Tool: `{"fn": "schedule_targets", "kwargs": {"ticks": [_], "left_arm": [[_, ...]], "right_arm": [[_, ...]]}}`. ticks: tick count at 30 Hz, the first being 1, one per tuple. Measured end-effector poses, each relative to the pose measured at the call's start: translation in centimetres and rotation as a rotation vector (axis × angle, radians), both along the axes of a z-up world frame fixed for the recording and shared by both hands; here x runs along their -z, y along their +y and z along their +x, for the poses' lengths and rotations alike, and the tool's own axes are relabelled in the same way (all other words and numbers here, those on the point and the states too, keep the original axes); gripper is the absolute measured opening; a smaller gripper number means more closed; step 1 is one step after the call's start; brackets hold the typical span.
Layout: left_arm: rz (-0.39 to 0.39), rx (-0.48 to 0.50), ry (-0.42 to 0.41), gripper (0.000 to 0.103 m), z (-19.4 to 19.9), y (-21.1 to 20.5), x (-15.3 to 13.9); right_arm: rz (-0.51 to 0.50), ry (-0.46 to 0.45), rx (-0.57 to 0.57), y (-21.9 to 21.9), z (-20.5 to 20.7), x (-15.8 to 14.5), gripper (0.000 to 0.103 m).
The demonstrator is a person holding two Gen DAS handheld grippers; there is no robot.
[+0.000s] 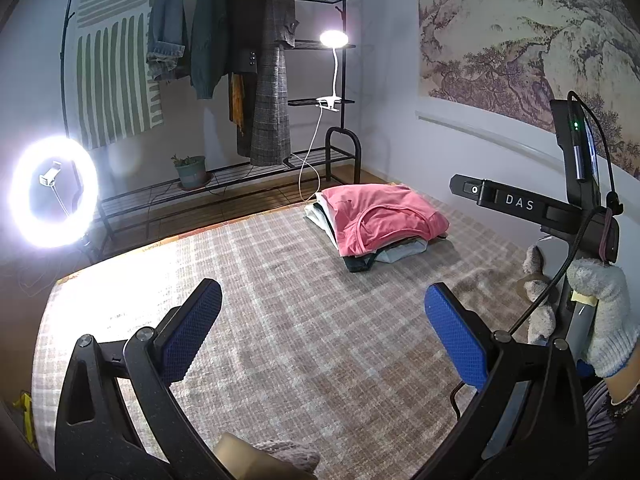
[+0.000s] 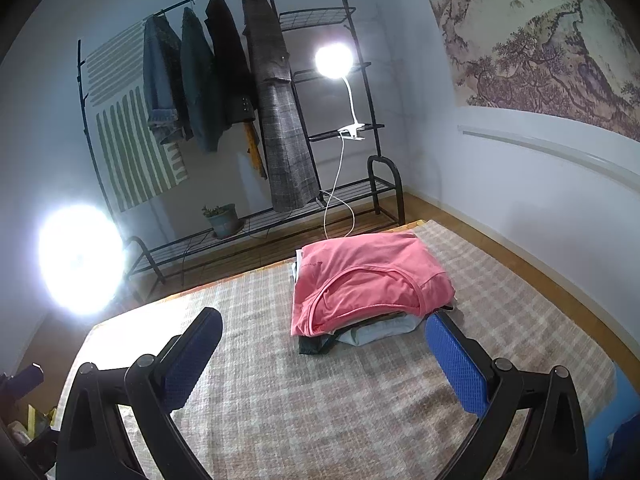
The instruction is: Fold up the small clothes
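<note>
My left gripper [image 1: 323, 328] hangs over the checked blanket [image 1: 280, 320] with its blue pads spread wide and nothing between them; my right gripper [image 2: 324, 356] is likewise spread and holding nothing. The stack of folded clothes [image 2: 368, 288], a pink top uppermost, lies just ahead of my right tongs, its near edge close to the right pad [image 2: 456, 356], and well ahead of my left ones. Farther off, a small potted plant [image 2: 222, 220] sits on the bottom shelf of the black clothes rack [image 2: 280, 216] against the wall.
</note>
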State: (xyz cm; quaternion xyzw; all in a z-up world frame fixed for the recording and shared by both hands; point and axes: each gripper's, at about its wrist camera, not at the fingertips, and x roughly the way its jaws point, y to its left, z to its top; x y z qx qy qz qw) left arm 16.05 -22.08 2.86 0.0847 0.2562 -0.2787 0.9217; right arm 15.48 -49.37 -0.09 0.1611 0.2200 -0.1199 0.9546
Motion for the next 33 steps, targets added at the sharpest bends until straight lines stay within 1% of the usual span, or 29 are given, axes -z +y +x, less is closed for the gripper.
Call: {"fn": "schedule_targets", "kwargs": {"ticks": [33], "left_arm": [[-0.003,0.010,-0.008,0.103,-0.57,-0.27,-0.25]], "right_arm": [[0.015,0.007,-0.010,0.09,0.18,0.36,0.103]]}}
